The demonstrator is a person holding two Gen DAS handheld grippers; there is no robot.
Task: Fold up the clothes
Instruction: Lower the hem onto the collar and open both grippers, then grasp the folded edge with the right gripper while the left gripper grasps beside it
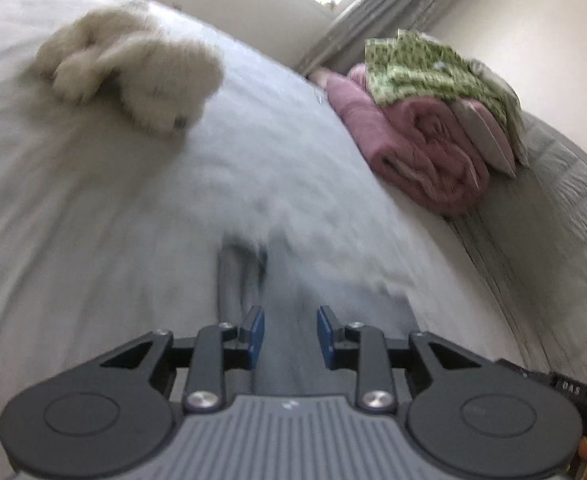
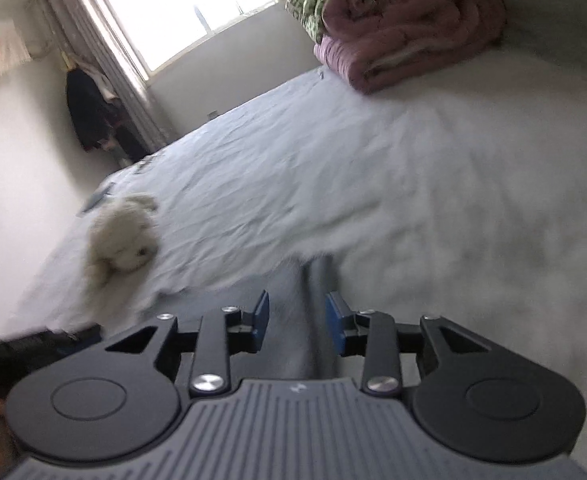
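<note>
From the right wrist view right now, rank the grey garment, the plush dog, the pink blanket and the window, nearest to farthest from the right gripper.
1. Grey garment, directly under and ahead of the right gripper.
2. Plush dog, ahead to the left on the white bedsheet.
3. Pink blanket, folded at the far right.
4. Window, on the back wall beyond the bed.

Left gripper (image 1: 290, 334), jaws apart, over grey garment (image 1: 289, 344) on bed (image 1: 93, 208).
</note>
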